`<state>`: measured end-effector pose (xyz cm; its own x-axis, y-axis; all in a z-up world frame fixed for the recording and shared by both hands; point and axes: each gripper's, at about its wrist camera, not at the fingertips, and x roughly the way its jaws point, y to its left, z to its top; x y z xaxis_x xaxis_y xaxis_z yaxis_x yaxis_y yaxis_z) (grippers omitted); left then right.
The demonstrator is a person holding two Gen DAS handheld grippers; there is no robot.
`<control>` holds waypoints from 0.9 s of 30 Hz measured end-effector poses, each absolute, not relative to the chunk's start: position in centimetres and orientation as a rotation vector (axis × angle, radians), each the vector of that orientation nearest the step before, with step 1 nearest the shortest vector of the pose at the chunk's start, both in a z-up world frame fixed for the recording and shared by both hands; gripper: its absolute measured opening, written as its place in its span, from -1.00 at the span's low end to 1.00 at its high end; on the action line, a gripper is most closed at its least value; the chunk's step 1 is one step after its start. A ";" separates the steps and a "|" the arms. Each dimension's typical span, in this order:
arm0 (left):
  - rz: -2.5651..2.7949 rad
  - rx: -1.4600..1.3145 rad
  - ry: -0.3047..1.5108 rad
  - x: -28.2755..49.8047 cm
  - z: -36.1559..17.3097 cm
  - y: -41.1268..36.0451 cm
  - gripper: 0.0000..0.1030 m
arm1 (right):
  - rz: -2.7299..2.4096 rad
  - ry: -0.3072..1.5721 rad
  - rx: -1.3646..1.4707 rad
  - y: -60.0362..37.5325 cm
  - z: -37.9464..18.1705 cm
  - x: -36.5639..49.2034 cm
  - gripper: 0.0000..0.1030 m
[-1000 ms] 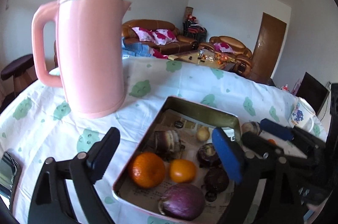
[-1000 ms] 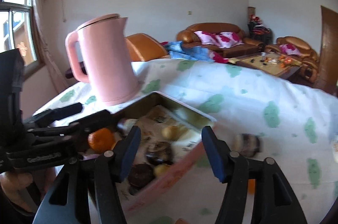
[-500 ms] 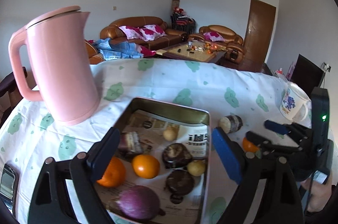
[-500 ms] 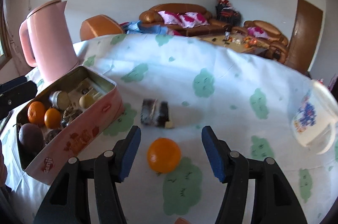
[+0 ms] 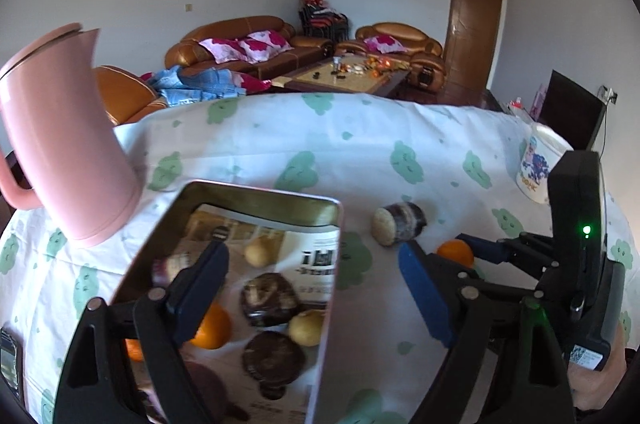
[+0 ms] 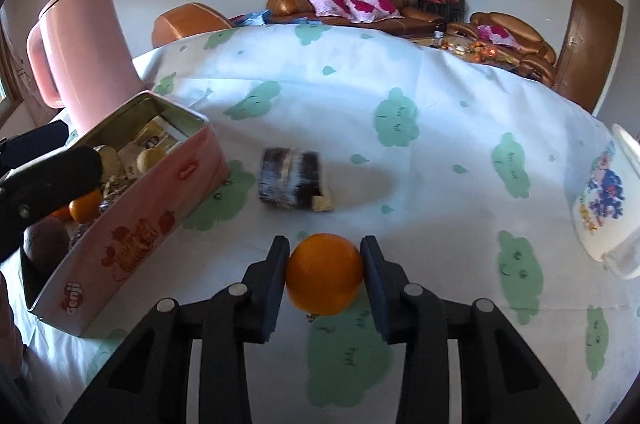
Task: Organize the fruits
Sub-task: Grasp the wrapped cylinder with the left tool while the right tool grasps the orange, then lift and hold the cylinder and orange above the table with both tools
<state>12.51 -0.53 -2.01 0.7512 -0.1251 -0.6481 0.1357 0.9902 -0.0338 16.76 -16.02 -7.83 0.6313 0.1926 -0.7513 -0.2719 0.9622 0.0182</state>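
An orange point(image 6: 324, 278) lies on the cloud-print tablecloth, and my right gripper point(image 6: 324, 256) is closing on it, both pads touching its sides. The left wrist view shows the same orange point(image 5: 454, 252) between the right gripper's fingertips. The pink tin point(image 5: 260, 190) point(image 6: 132, 236) holds an orange point(image 5: 212, 328), dark round fruits point(image 5: 270, 298), small yellow ones point(image 5: 306, 328) and a purple one. My left gripper point(image 5: 310, 256) hovers over the tin's right half, jaws wide and closing slightly, with nothing between them. A dark cut fruit piece point(image 5: 398, 224) point(image 6: 290, 180) lies on the cloth beside the tin.
A pink kettle point(image 5: 60, 144) point(image 6: 88, 52) stands behind the tin on the left. A printed white mug point(image 5: 536, 164) point(image 6: 600, 200) sits at the right edge of the table. A phone point(image 5: 8, 360) lies at the far left. Sofas and a coffee table are beyond.
My right gripper swung away from the tin, came down over the loose orange and closed its jaws onto it. The left gripper shifted right across the tin, so the kettle slid toward the left edge.
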 end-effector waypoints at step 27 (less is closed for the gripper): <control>-0.134 0.069 0.886 21.2 -8.3 -10.4 -0.15 | 0.045 0.813 0.036 -24.8 -6.8 17.9 -0.25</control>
<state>21.23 -10.36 -8.31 0.6249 -0.0878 -0.7758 0.1447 0.9895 0.0046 17.89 -24.84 -6.76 0.6863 0.0539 -0.7253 -0.0259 0.9984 0.0497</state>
